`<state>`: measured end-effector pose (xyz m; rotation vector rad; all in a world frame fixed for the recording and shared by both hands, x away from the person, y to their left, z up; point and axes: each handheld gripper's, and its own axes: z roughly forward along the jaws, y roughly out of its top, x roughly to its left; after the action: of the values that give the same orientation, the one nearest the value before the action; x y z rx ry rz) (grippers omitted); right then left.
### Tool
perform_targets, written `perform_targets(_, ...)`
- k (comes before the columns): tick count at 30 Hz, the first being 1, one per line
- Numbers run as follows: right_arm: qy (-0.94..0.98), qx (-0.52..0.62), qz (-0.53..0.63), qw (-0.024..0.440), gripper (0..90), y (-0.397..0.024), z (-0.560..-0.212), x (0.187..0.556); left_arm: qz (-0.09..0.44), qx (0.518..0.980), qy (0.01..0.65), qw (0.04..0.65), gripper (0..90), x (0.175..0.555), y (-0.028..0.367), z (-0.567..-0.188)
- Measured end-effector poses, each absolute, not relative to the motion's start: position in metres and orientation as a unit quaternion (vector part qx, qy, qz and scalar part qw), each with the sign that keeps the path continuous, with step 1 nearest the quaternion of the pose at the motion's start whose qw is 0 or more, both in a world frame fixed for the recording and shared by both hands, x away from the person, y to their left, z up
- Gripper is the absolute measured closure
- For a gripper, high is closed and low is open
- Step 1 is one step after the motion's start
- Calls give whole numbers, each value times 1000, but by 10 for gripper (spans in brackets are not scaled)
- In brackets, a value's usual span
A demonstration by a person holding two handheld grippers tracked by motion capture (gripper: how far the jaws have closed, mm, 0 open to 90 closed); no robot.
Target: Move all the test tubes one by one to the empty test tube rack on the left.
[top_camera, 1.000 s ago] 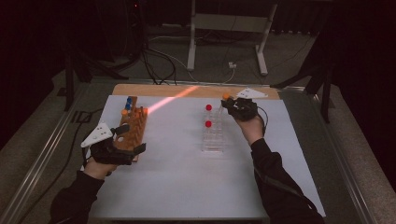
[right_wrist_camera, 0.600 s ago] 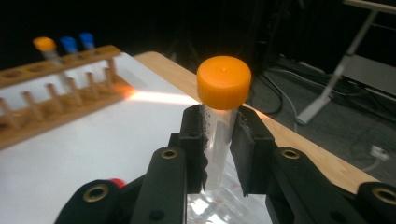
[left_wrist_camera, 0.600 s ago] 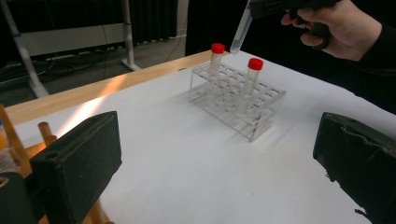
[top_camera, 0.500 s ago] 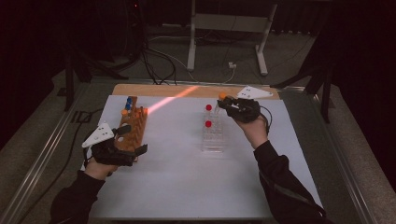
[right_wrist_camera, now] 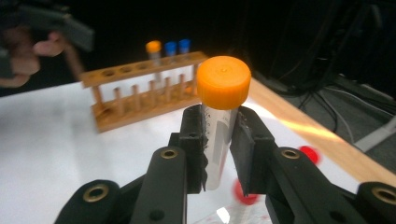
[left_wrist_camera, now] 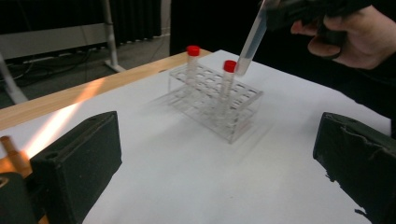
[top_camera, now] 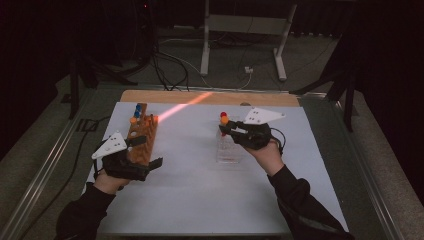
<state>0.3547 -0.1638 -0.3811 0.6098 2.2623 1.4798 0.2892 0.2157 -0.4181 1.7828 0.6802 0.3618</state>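
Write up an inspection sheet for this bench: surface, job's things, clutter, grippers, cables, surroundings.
Surface: white table top, wooden strip at its far edge, streak of orange light across it.
Job's things: orange-capped tube held over the clear rack, which carries two red-capped tubes; wooden rack holds one orange-capped and two blue-capped tubes.
Clutter: nothing seen.
Grippers: right gripper shut on the orange-capped tube; left gripper open by the wooden rack's near end.
Cables: loose cables on the floor beyond the table.
Surroundings: dark room, grey stand legs behind.
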Motion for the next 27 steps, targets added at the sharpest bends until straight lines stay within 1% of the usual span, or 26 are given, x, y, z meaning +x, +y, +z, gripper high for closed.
perform_targets(12, 829, 175, 515, 132, 748, -137, -411, 322, 123, 771, 262, 568, 21, 285, 194, -419)
perform_targets(22, 849, 158, 495, 98, 748, -121, -436, 307, 103, 777, 238, 573, 25, 278, 175, -417)
perform_targets(27, 854, 151, 490, 84, 748, -114, -442, 301, 94, 781, 227, 574, 64, 276, 163, -419)
